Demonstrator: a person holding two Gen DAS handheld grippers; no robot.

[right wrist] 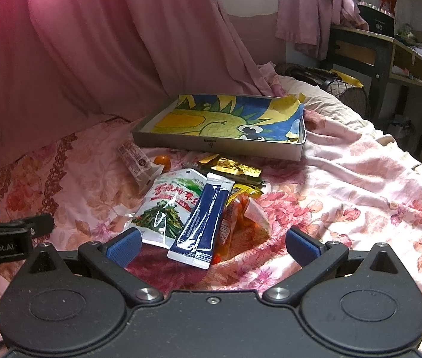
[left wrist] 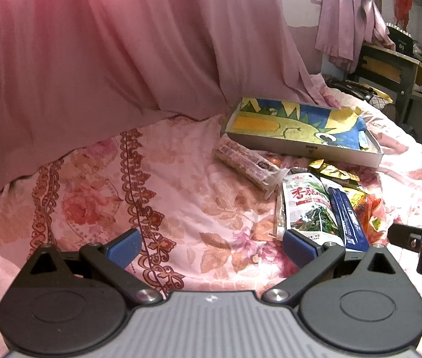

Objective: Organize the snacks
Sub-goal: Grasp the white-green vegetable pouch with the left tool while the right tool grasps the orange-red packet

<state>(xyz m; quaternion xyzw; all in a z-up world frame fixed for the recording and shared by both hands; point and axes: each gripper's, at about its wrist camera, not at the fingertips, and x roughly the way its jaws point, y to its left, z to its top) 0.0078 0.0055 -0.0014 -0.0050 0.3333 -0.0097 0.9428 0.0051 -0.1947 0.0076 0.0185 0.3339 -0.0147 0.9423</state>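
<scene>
A shallow grey box [left wrist: 306,149] [right wrist: 216,146] lined with a yellow, blue and green drawing lies on the flowered bedspread. In front of it is a heap of snacks: a white and green packet [left wrist: 307,205] [right wrist: 167,205], a dark blue stick pack [left wrist: 346,217] [right wrist: 202,226], an orange packet [left wrist: 372,211] [right wrist: 240,217], a gold packet [left wrist: 333,171] [right wrist: 231,165] and a long clear-wrapped bar [left wrist: 246,161] [right wrist: 134,159]. My left gripper [left wrist: 211,249] is open, left of the heap. My right gripper [right wrist: 212,246] is open, its fingers either side of the blue stick pack's near end.
A pink curtain [left wrist: 106,53] [right wrist: 91,44] hangs behind the bed. A dark desk with shelves [left wrist: 398,71] [right wrist: 383,53] stands at the far right. The right gripper's body [left wrist: 419,244] shows at the left view's right edge. The bedspread [right wrist: 360,194] spreads to the right of the heap.
</scene>
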